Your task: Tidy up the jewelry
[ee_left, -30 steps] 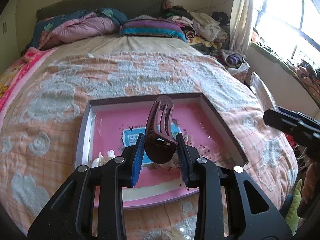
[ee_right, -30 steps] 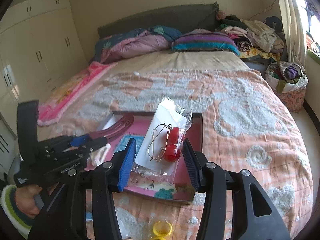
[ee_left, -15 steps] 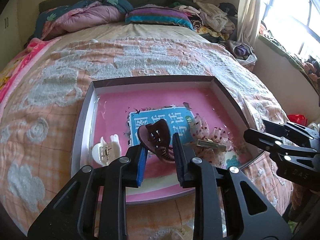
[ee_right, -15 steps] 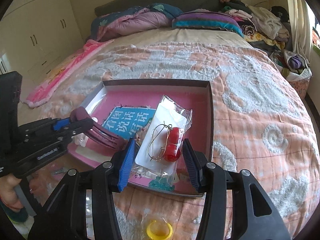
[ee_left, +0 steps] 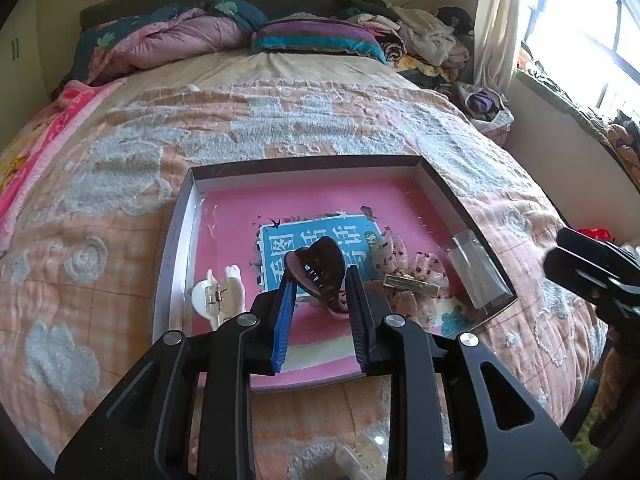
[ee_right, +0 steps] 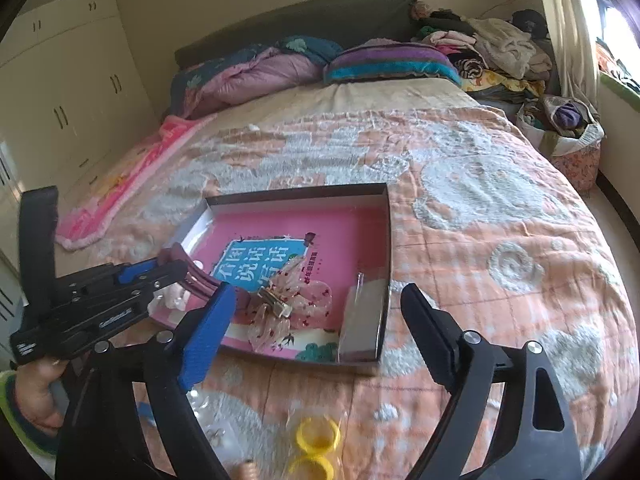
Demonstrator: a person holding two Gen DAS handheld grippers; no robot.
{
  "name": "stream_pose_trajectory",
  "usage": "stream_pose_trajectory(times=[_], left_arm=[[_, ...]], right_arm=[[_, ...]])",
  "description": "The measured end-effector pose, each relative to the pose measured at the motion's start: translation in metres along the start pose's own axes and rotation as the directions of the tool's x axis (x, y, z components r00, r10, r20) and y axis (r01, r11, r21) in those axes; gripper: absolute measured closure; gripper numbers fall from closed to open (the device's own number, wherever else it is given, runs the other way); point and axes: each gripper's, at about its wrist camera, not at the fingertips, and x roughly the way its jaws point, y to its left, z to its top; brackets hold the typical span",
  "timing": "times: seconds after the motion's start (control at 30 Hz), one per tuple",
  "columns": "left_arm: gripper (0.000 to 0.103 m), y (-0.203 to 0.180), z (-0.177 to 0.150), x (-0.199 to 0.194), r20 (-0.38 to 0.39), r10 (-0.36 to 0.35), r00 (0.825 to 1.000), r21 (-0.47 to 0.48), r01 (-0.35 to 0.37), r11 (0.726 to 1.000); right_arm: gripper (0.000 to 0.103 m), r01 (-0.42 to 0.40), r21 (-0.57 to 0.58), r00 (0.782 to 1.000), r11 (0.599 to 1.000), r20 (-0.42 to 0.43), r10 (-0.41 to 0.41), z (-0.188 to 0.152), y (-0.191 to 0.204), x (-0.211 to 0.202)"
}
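Nearest you, on the blanket short of the box, two yellow rings and a clear packet still wait to be put away, so by my reading the job is partly done, not finished. Your right gripper has just been opening and now stands wide with nothing between its pads; the clear bag it was carrying lies inside the box against the right-hand wall, looking blurred, so I cannot tell whether it has settled. Your left gripper is squeezed nearly shut on the brown claw clip, which hangs low over the near part of the pink floor of the box; whether the clip touches the floor I cannot tell, and it is not yet let go. Beside it in the box lie the white clip at the near left, and the pink bow with its metal clasp towards the near right. Further in, the far half of the box is bare apart from the blue printed label. Beyond that the bed carries only bedding and piled clothes as far as I can see. What seems left: release the claw clip, then fetch the rings and the packet.
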Motion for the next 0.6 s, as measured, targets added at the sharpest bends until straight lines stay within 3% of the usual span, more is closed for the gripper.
stream_pose_trajectory(times=[0.07,0.37,0.6], left_arm=[[0.082,-0.002,0.0,-0.004,0.002,0.001,1.0,-0.001,-0.001,1.0],[0.053,-0.01,0.008,-0.037,0.049,0.012,0.999,0.005,-0.012,1.0],[0.021,-0.013,0.012,-0.068,0.097,0.027,0.995,-0.016,-0.026,1.0]], right_arm=[[0.018,0.006,0.013,1.0,1.0,0.013,-0.006,-0.002,-0.004,-0.012],[0.014,0.006,0.015,0.996,1.0,0.092,-0.008,-0.004,-0.005,-0.06],[0.009,0.008,0.006,0.989,1.0,0.147,-0.009,-0.002,0.0,-0.089]])
